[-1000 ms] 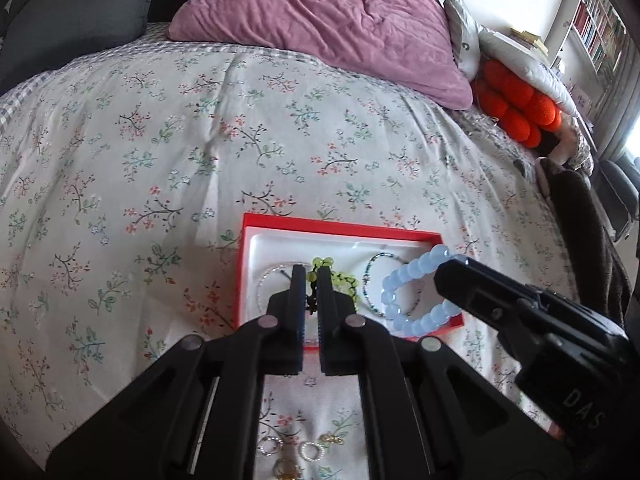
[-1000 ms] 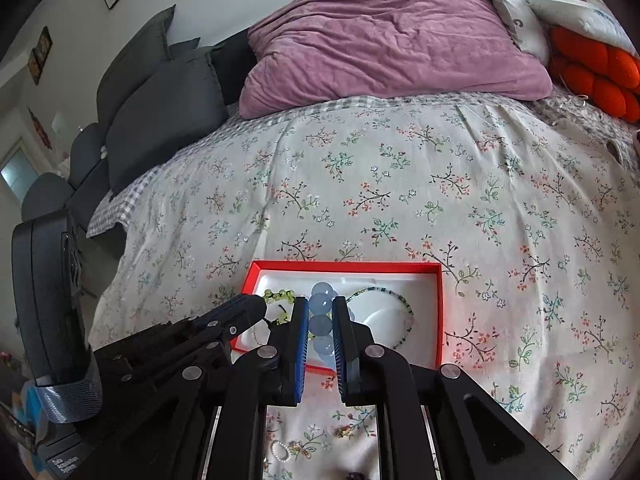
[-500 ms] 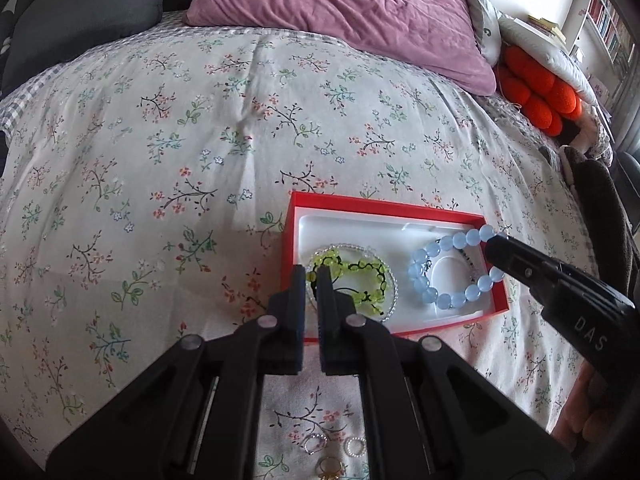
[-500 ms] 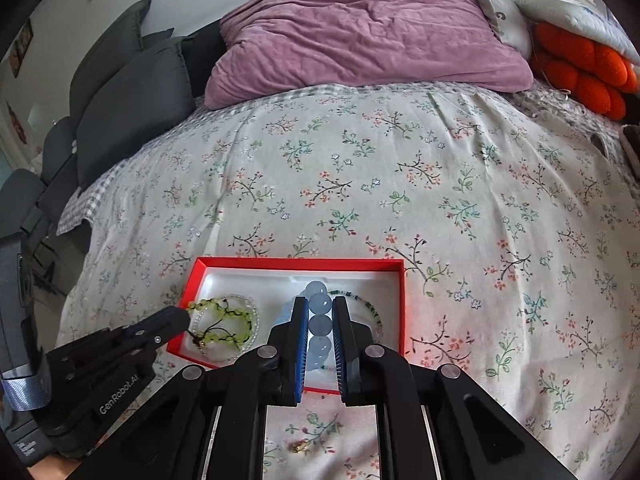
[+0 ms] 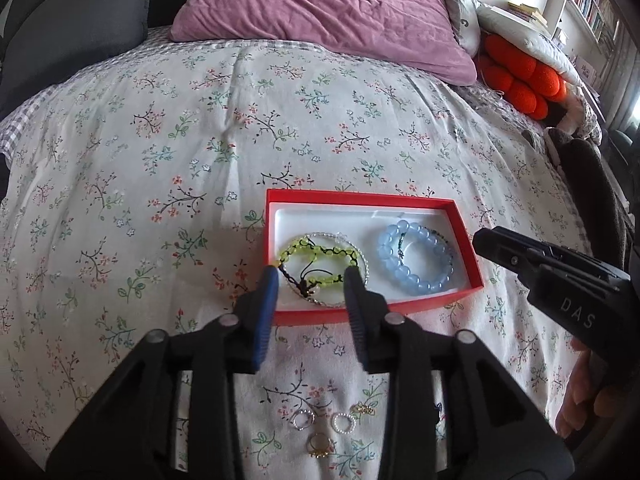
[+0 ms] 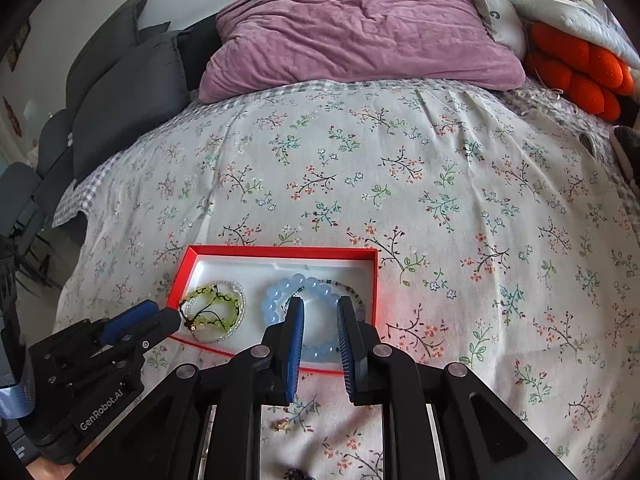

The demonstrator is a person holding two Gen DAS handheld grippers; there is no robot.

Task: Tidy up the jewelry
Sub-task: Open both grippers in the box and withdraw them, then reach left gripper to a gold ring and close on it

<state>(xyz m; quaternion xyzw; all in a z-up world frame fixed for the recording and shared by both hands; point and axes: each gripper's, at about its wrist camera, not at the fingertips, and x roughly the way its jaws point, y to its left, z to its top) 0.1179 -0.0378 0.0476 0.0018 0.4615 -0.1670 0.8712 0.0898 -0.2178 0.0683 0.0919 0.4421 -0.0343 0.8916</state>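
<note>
A red box (image 5: 360,197) with a white lining lies on the floral bedspread. A green bead bracelet (image 5: 316,258) on black cord rests in its left half, on top of a thin clear-bead bracelet. A pale blue bead bracelet (image 5: 416,260) lies flat in the right half. My left gripper (image 5: 312,280) hovers over the box's near edge. Its jaws are opening, and the green bracelet below is not touched by the pads. My right gripper (image 6: 320,308) stands over the blue bracelet (image 6: 276,300). Its jaws are opening too, and the beads lie loose between them.
Several small rings (image 5: 304,418) and a gold piece (image 5: 362,408) lie on the bedspread just in front of the box. A purple pillow (image 5: 320,4) is at the head of the bed, an orange knobbly cushion (image 5: 524,76) at the right, grey cushions (image 6: 120,92) at the left.
Both grippers' jaws have parted. The blue bracelet, held up in the right gripper before, now lies flat in the box. The green bracelet lies in the box's left half.
</note>
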